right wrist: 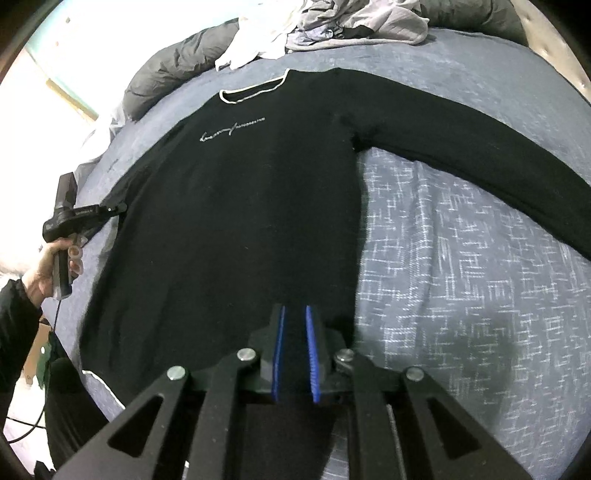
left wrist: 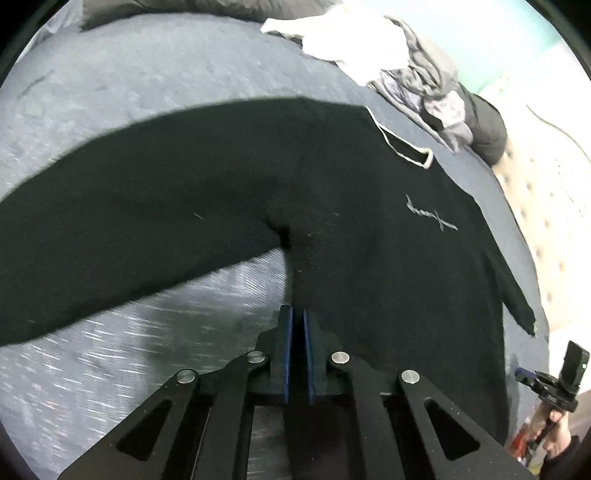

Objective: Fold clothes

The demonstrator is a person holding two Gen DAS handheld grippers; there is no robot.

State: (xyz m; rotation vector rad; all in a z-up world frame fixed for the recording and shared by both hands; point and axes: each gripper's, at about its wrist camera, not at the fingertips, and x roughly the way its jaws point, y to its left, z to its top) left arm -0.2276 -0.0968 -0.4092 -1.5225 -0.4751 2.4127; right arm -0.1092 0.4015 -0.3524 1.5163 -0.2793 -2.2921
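A black long-sleeved sweater [left wrist: 369, 258] [right wrist: 240, 203] lies face up on the bed, with a white-trimmed neck and pale script on the chest. One sleeve [left wrist: 110, 229] stretches out to the left, the other [right wrist: 480, 147] to the right. My left gripper [left wrist: 297, 314] sits at the body's side edge below the armpit, pads almost together with black cloth running between them. From the right wrist view, the left gripper [right wrist: 120, 209] touches the sweater's far side. My right gripper [right wrist: 294, 314] is low on the body, a narrow gap between its blue pads filled by black fabric.
The bed cover [right wrist: 461, 258] is blue-grey with a pale crosshatch. A pile of white and grey clothes [left wrist: 369, 40] [right wrist: 351, 22] and a dark duvet [right wrist: 166, 70] lie near the head. A tufted headboard [left wrist: 546, 221] is on the right. A hand [right wrist: 48, 266] holds the left gripper.
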